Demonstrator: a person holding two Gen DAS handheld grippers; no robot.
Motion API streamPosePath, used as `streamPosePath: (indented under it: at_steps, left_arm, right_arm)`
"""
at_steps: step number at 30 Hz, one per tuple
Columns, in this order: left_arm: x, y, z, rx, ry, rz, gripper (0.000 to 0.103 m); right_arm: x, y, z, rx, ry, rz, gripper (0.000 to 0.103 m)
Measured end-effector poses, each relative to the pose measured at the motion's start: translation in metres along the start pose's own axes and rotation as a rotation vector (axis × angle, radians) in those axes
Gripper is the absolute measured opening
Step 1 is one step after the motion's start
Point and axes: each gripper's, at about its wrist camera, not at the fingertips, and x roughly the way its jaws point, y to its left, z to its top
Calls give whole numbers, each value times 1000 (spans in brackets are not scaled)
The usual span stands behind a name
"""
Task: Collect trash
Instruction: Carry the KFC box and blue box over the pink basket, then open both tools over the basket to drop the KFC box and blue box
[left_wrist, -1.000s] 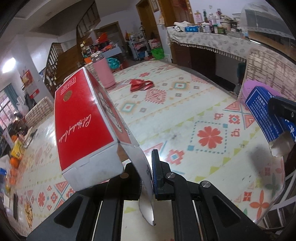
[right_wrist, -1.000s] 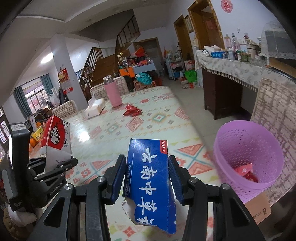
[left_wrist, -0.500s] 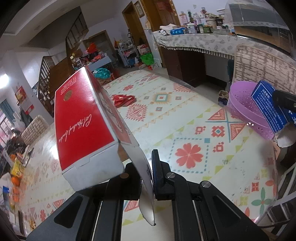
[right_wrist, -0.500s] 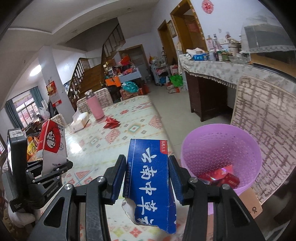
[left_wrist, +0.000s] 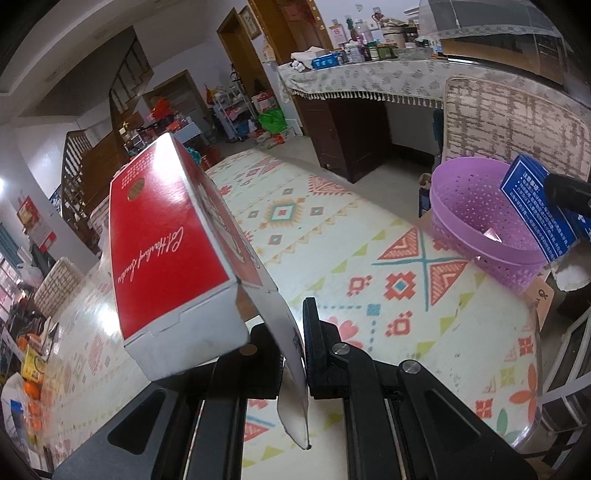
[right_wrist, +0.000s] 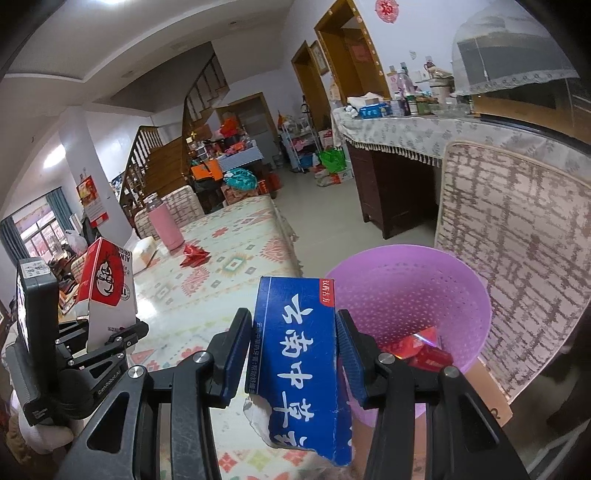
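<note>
The left gripper (left_wrist: 293, 339) tilts down over the table (left_wrist: 369, 236), fingers pinching the red box (left_wrist: 166, 251) by its flap. The right gripper (right_wrist: 291, 354) squeezes a blue box (right_wrist: 299, 350) beside the purple basket (right_wrist: 476, 295).

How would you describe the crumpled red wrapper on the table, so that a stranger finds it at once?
Start at the long table with the patterned cloth. Go to its far end, where a tall pink bottle stands. The red wrapper lies flat just beside it, the only crumpled, shiny red thing on the cloth.
</note>
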Motion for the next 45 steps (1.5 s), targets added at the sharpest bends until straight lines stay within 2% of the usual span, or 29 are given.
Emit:
streamPosePath:
  at_steps: [26,45]
  left_arm:
    - [21,-55,69,122,-78,-89,9]
    - [29,-109,110,238,-132,-173,9]
  right_arm:
    - [7,-63,23,76,-18,-102,51]
    - [14,-85,33,85,-19,-162,51]
